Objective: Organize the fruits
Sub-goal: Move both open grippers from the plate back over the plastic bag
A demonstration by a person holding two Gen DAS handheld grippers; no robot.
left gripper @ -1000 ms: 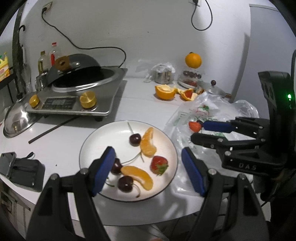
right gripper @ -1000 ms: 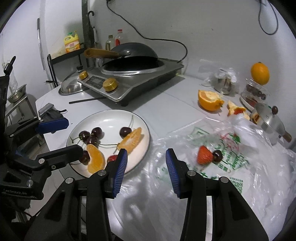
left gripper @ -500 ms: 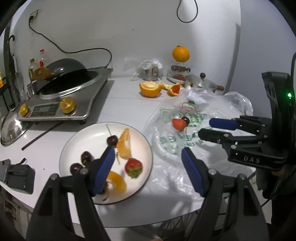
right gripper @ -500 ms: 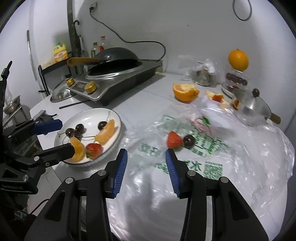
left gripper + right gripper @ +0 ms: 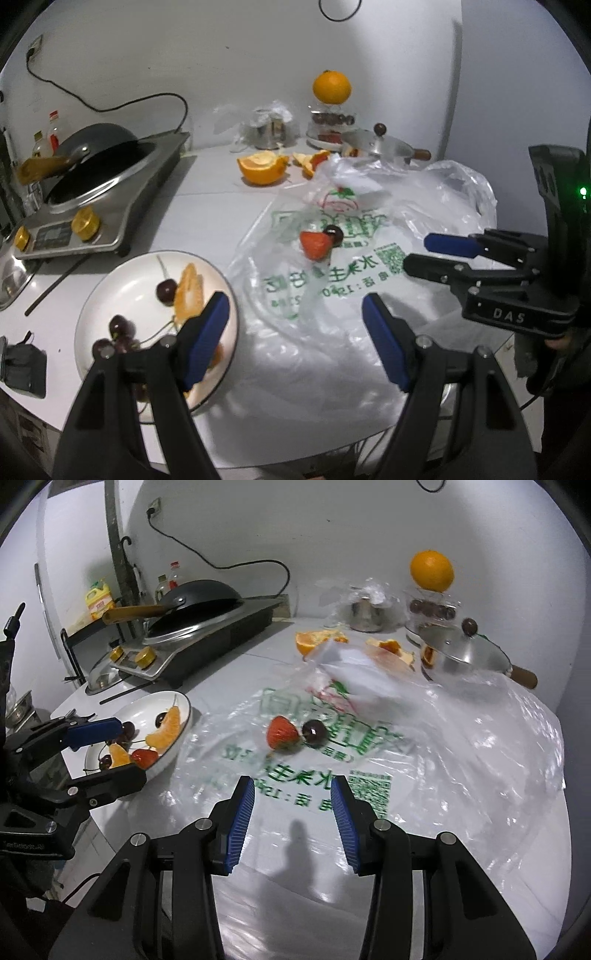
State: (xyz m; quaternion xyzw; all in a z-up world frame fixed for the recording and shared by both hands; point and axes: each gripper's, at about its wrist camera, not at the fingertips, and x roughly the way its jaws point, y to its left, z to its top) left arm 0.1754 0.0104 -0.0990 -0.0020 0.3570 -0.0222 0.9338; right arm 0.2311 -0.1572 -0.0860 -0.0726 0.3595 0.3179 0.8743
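A white plate [image 5: 122, 295] [image 5: 147, 709] holds cherries, orange segments [image 5: 164, 727] and a strawberry [image 5: 144, 757]. On a clear plastic bag [image 5: 332, 350] [image 5: 461, 738] with green print lie a loose strawberry [image 5: 314, 243] [image 5: 281, 733] and a dark cherry [image 5: 334, 233] [image 5: 314, 733], touching each other. My left gripper [image 5: 293, 301] [image 5: 129, 751] is open and empty, between the plate's right rim and the bag. My right gripper [image 5: 291, 784] [image 5: 419, 252] is open and empty over the bag, short of the loose strawberry and cherry.
An induction cooker with a black wok [image 5: 96, 162] stands at the back left. A cut orange [image 5: 262, 168], peel pieces, a lidded steel pan [image 5: 465, 653] and a whole orange [image 5: 431, 570] on a glass jar line the back. A black pouch [image 5: 24, 365] lies by the near table edge.
Both grippers have moved right, from over the plate to over the plastic bag. The loose strawberry and cherry are now nearer, ahead of the right gripper. Neither gripper's opening changed.
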